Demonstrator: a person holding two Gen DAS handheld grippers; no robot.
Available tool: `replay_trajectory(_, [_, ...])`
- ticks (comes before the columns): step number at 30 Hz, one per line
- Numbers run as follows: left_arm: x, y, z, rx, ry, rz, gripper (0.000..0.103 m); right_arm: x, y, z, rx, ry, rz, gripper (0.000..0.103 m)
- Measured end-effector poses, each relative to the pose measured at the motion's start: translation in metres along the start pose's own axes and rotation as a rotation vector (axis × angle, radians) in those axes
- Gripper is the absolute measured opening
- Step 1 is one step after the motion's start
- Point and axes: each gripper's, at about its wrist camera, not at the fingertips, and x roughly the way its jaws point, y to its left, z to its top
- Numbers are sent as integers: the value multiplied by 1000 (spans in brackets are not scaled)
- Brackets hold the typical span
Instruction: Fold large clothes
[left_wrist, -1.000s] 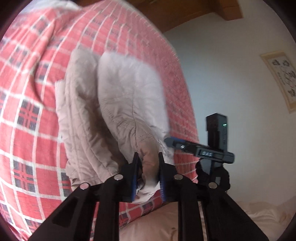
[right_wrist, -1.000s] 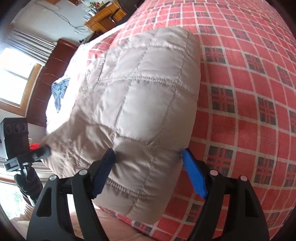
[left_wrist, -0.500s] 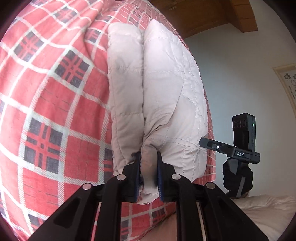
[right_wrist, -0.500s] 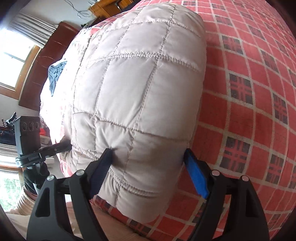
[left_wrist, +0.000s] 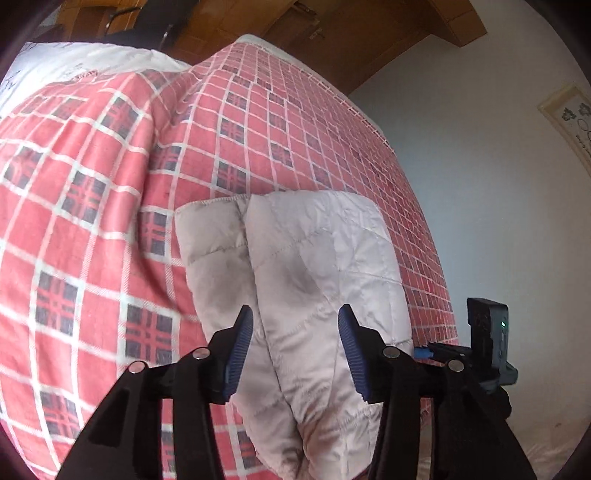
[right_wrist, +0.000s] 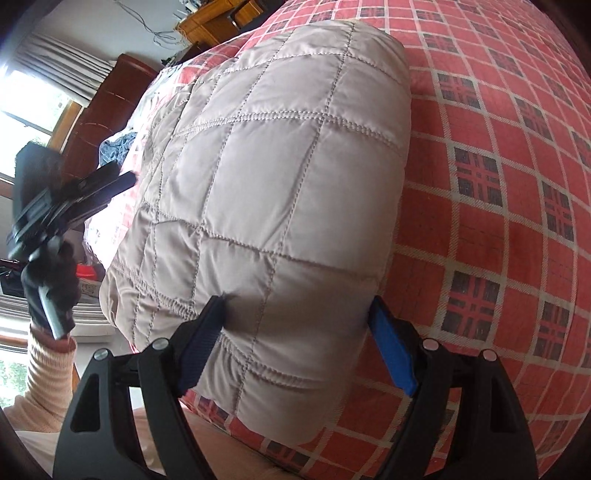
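A beige quilted garment (left_wrist: 314, 266) lies folded into a thick bundle on the red plaid blanket (left_wrist: 92, 221). My left gripper (left_wrist: 295, 332) is open, its blue pads on either side of the bundle's near end and holding nothing. In the right wrist view the garment (right_wrist: 280, 166) fills the middle. My right gripper (right_wrist: 295, 332) is open and straddles the bundle's near corner without clamping it. The left gripper (right_wrist: 74, 195) shows blurred at the left, held by a dark-gloved hand with a beige sleeve. The right gripper's body (left_wrist: 487, 343) shows at the right of the left wrist view.
The plaid blanket (right_wrist: 498, 184) covers the bed far beyond the bundle. A white sheet (left_wrist: 74, 62) and dark wood furniture lie at the far end. A blue cloth (right_wrist: 114, 147), a wooden headboard and a bright window are at the left.
My left gripper has let go of the garment's edge and opened, and the bundle has dropped flat onto the blanket. The right gripper stayed open around the bundle's corner.
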Motion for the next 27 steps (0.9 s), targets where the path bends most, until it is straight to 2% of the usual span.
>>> replay_trajectory(1, [9,3,5,-18,19,25,49,-1,-1,0,4,-2,4,79])
replay_trajectory(2, [10,9,11,-26,29,17,49,-1,-2,0,8,-3,8,79])
replay_trajectory(3, [14,9,13,-31,31,-5,49,-2,-4,0,10,-4,11,79])
replay_trajectory(5, [16,2,16,-39,9,-51,43,-3,-5,2,16,-5,15,79])
replay_trajectory(6, [13,-2,17,-30,-6,-70,26,-3,-7,2,17,-5,15,79])
replay_trajectory(7, [8,-8,19,-9,-30,-88,17,-3,-8,1,20,-6,11,79])
replay_trajectory(10, [-12,-16,20,-5,-89,-180,8,-3,-12,1,32,-4,27,79])
replay_trajectory(12, [-23,-14,16,-14,-118,-209,7,-5,-10,1,27,-6,39,79])
replay_trajectory(14, [-24,-3,11,-21,-113,-189,7,-5,-7,2,12,-7,40,80])
replay_trajectory(18, [5,40,0,-110,-45,-116,6,-2,0,5,-20,3,36,82])
replay_trajectory(20, [19,53,-4,-146,-27,-123,7,1,1,8,-28,10,38,83])
replay_trajectory(23, [29,51,-6,-134,-23,-91,8,3,0,11,-31,20,33,83])
replay_trajectory(27, [18,38,-1,-132,-6,-70,13,1,-3,13,-17,33,51,83])
